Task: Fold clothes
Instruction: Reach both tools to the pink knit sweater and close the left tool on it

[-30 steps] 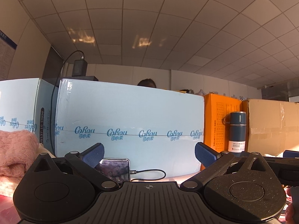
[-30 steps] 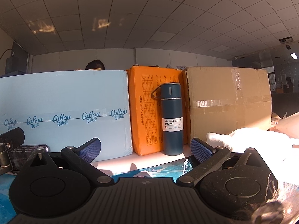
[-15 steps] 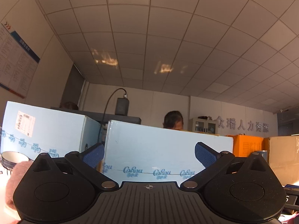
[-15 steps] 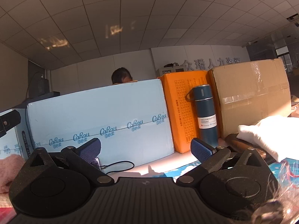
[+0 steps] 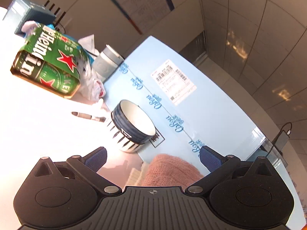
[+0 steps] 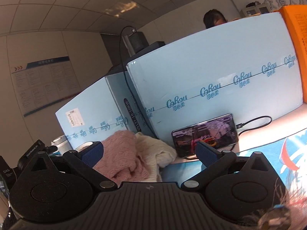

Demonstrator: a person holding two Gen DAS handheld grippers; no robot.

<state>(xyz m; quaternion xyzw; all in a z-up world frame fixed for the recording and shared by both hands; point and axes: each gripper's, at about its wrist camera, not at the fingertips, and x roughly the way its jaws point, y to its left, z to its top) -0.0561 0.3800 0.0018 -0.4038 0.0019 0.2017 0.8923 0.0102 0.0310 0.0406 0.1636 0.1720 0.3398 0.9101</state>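
Both jaws are spread wide, nothing held. The pink knit is heaped on the cream knit by the blue boxes, near the phone. L gripper and R gripper should be lowered onto one top edge, w/ bowl avoided.

The sweaters lie piled before the boxes, left of the phone.

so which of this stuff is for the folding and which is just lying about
For the job:
pink knitted sweater
cream knitted garment

Lying about:
blue striped ceramic bowl
green beer carton
black smartphone
light blue cardboard boxes
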